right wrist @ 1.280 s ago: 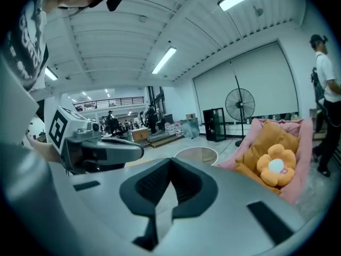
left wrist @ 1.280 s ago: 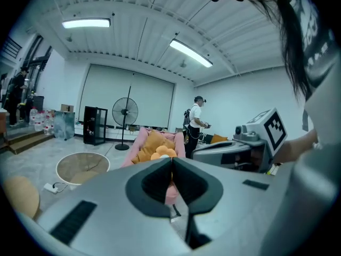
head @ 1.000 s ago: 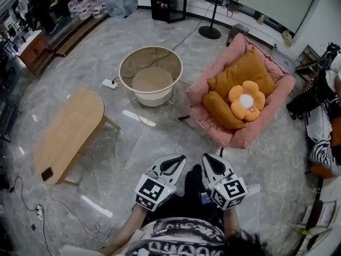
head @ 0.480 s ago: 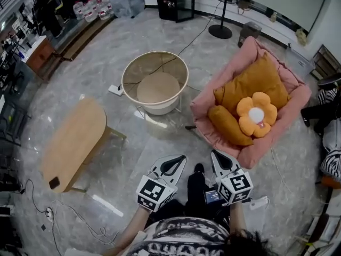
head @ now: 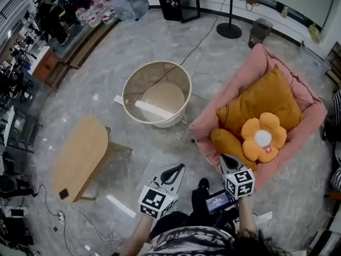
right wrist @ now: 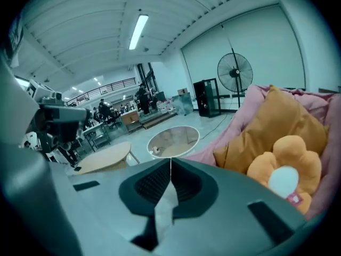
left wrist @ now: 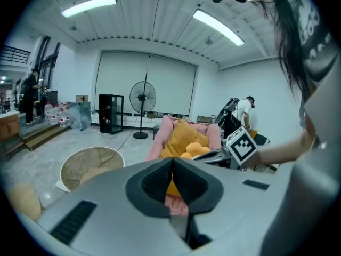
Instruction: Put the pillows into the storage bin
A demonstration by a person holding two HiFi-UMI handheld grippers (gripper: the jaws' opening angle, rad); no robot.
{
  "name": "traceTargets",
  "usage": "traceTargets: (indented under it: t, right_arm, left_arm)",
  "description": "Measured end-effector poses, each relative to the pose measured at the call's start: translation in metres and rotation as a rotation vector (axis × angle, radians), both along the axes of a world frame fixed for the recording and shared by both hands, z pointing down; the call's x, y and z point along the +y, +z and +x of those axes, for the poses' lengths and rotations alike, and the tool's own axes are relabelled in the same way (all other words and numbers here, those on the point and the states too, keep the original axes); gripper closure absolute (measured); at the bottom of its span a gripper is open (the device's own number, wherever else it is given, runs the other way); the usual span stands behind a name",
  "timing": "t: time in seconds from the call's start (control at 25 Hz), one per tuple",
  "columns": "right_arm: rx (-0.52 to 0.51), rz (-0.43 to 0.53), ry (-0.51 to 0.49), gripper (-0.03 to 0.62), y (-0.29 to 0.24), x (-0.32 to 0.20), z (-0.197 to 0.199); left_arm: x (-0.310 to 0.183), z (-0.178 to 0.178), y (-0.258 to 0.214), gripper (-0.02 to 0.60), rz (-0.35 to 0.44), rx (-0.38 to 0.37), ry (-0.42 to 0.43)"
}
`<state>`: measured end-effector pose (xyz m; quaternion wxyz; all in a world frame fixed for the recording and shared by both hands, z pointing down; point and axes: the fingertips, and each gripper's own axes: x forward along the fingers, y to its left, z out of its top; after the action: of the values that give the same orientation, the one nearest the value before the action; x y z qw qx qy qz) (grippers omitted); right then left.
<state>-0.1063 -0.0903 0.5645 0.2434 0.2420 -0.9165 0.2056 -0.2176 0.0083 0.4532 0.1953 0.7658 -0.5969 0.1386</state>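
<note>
Reaching for a pillow comes next, I think: open the right gripper (head: 225, 159) wide, push its jaws around the soft flower pillow (head: 262, 137), then squeeze hard. Right now it and the left gripper (head: 178, 168) both have their jaws pressed together, holding nothing. The pillows all lie in the pink chair (head: 250, 63), and the bin (head: 157, 63) has none. A second ago the chair was farther from the right gripper.

A polished grey marble floor (head: 160, 41) carries an oval wooden table (head: 80, 156), a black cabinet (head: 178, 1) and a standing fan (left wrist: 142, 96); strip lights (left wrist: 88, 5) line the ribbed white ceiling (left wrist: 160, 31).
</note>
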Motion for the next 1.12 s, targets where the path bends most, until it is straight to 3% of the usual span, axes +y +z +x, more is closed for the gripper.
traceTargets:
  t: [0.28, 0.6, 0.76, 0.84, 0.96, 1.12]
  right_arm:
    - [0.203, -0.031, -0.076, 0.411, 0.101, -0.081, -0.018]
    - [0.448, -0.054, -0.139, 0.242, 0.209, -0.123, -0.031]
    - [0.496, -0.064, -0.147, 0.254, 0.23, -0.133, -0.032]
    - [0.491, -0.081, -0.109, 0.321, 0.23, -0.136, -0.029]
    - [0.457, -0.081, -0.069, 0.385, 0.216, -0.126, -0.024]
    - [0.374, -0.043, -0.067, 0.41, 0.176, -0.102, -0.017]
  left_arm:
    - [-0.039, -0.014, 0.017, 0.569, -0.08, -0.014, -0.072]
    - [-0.048, -0.022, 0.027, 0.569, -0.141, -0.046, -0.099]
    - [-0.042, -0.032, 0.028, 0.569, -0.154, -0.061, -0.134]
    - [-0.037, -0.036, 0.032, 0.569, -0.166, -0.064, -0.143]
    - [-0.029, -0.042, 0.04, 0.569, -0.187, -0.058, -0.144]
    - [-0.024, -0.044, 0.049, 0.569, -0.193, -0.05, -0.093]
